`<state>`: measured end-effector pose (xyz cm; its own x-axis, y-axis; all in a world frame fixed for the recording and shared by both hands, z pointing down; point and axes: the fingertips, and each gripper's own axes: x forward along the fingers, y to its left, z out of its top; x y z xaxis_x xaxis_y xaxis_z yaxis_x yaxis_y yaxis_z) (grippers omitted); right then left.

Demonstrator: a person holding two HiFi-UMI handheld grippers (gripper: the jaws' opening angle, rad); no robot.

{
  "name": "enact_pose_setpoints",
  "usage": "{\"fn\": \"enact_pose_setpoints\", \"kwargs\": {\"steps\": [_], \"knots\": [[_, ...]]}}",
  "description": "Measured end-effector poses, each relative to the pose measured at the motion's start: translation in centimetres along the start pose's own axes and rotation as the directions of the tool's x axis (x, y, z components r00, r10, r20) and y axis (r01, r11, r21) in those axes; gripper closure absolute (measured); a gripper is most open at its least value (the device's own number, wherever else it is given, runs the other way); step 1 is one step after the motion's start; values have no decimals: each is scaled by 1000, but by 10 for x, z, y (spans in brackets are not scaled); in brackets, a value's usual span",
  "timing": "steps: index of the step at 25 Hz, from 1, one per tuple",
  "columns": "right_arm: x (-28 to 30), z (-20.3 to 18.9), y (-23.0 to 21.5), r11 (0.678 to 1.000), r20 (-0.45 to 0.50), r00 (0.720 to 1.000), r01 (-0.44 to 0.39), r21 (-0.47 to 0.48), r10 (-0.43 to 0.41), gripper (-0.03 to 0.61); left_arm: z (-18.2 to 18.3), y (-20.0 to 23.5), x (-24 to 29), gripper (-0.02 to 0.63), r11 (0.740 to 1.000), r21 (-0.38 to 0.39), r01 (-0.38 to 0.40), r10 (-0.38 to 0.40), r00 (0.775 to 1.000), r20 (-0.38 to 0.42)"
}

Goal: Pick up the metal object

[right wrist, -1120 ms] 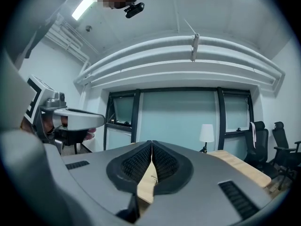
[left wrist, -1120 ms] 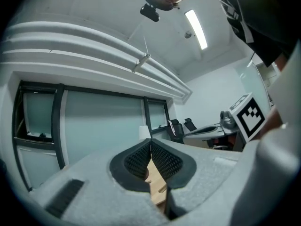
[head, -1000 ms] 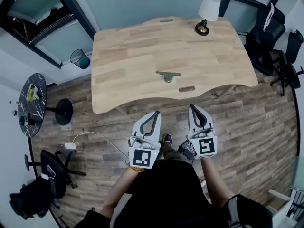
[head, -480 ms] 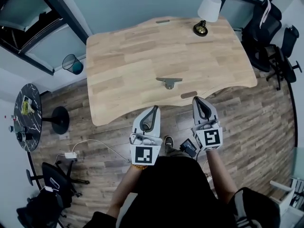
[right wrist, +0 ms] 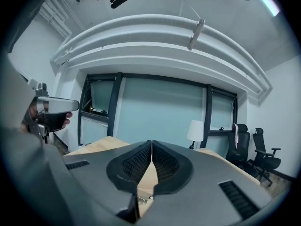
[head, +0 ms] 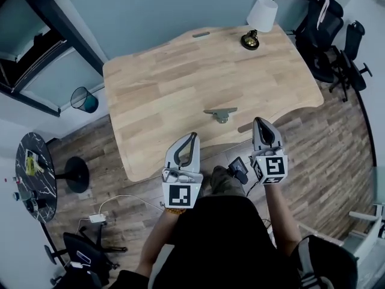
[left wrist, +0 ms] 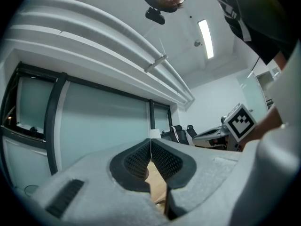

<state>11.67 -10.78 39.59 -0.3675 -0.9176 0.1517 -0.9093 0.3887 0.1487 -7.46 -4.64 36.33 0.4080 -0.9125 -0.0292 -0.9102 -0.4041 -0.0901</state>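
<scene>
The metal object (head: 221, 113) is lying untouched on the surface (head: 162, 77); the left tool (head: 192, 136) and right tool (head: 262, 121), both closed and empty, are hovering short of it.

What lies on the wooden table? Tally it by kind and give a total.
Lamp: 1
Metal object: 1
Total: 2
</scene>
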Motion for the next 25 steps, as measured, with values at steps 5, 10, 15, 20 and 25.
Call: {"fn": "enact_pose_setpoints", "kwargs": {"steps": [5, 10, 15, 20, 25], "knots": [[17, -12, 5, 1000, -41, 999, 21, 3, -21, 571, -7, 13, 0, 597, 999, -35, 15, -15, 1000, 7], [40, -35, 8, 1000, -86, 996, 11, 21, -9, 569, -18, 19, 2, 597, 1000, -19, 23, -24, 999, -24], [64, -66, 8, 999, -114, 994, 5, 38, 0, 569, -33, 32, 4, 597, 1000, -9, -5, 4, 999, -52], [76, -103, 9, 999, -180, 984, 4, 52, 5, 568, -43, 39, 6, 597, 1000, 11, -11, 12, 997, -80], [81, -140, 11, 997, -243, 970, 11, 74, 8, 517, -51, 34, 6, 597, 1000, 19, -5, 7, 994, -113]]}}
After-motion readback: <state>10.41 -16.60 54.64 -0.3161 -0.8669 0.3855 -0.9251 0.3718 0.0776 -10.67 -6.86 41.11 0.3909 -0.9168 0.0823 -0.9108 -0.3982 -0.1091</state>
